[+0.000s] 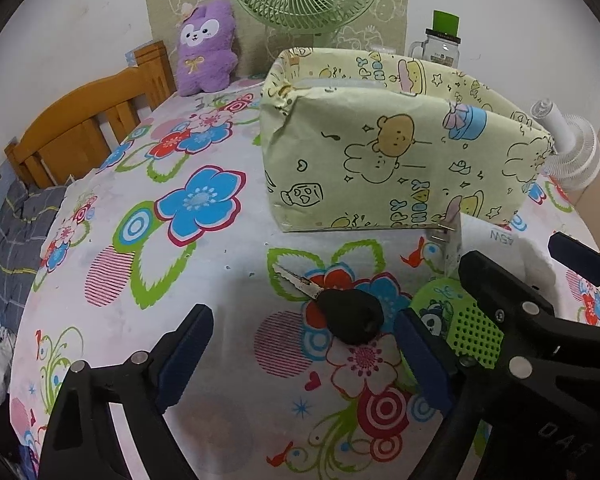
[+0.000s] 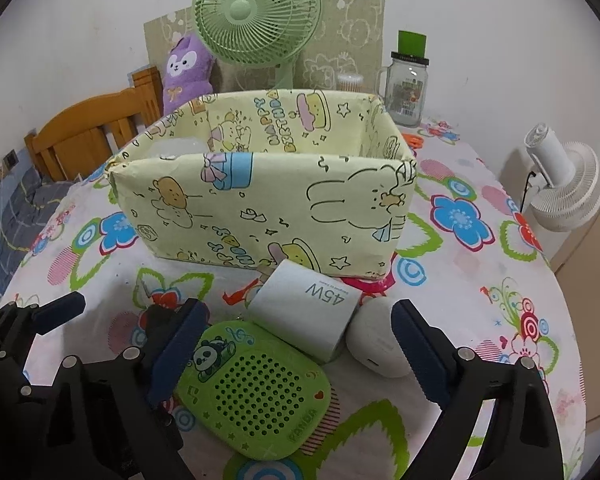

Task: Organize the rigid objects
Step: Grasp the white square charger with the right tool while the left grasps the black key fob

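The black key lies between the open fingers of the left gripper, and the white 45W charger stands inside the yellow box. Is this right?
Not quite. The key does lie between the open left gripper fingers, but the 45W charger is outside the yellow box, on the flowered cloth in front of it. The right wrist view shows this.

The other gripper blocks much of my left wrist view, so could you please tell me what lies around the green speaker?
Observer: A white 45W charger lies just behind the green speaker, between it and the patterned box.
Operator: Thank you. Is anything beside the charger?
Observer: Yes, a white rounded case sits on its right, close against it.
Operator: Is the right gripper holding any of them?
Observer: No. The right gripper is open, its jaws standing either side of the speaker, charger and case.
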Demonstrator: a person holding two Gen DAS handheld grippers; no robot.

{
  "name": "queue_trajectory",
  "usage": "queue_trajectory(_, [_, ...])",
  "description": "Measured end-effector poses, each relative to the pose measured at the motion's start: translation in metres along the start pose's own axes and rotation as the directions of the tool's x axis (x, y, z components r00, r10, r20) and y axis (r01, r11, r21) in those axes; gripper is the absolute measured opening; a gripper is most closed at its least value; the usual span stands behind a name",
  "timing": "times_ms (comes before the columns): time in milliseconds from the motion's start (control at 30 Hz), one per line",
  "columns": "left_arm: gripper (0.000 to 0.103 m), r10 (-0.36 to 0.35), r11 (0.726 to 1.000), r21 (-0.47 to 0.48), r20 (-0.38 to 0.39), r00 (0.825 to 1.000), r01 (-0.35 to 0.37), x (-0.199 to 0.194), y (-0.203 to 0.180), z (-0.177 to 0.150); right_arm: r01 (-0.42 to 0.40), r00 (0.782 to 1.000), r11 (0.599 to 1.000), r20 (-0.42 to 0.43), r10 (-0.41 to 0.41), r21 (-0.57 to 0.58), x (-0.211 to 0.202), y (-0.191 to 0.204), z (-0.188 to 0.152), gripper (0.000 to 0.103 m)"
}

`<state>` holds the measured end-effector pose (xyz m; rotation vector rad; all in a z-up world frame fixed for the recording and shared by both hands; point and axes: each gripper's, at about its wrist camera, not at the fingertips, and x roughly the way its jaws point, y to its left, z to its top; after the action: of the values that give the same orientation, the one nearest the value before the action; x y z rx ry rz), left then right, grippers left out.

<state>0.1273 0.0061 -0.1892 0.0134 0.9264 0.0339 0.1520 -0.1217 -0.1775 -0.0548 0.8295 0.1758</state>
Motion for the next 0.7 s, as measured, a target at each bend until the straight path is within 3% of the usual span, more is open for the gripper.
queue_trajectory(433, [0.088,-0.011,1.0,-0.021,-0.013,1.0,0.011,0.016,-0.001,0.002,0.004,0.999,1.0,-0.039,-0.004,0.001,0.019,0.004,0.002,0.088])
queue_trajectory(500, [0.085,-0.024,0.999,-0.034,-0.01,1.0,0.023,0.017,0.0,0.001,0.007,0.999,1.0,-0.039,-0.007,0.002,0.021,0.005,0.004,0.088])
queue_trajectory(700, [0.064,-0.053,0.999,0.006,0.008,0.999,0.053,0.011,-0.01,-0.001,0.033,0.999,0.999,-0.038,-0.034,-0.023,0.027,0.013,0.006,0.088])
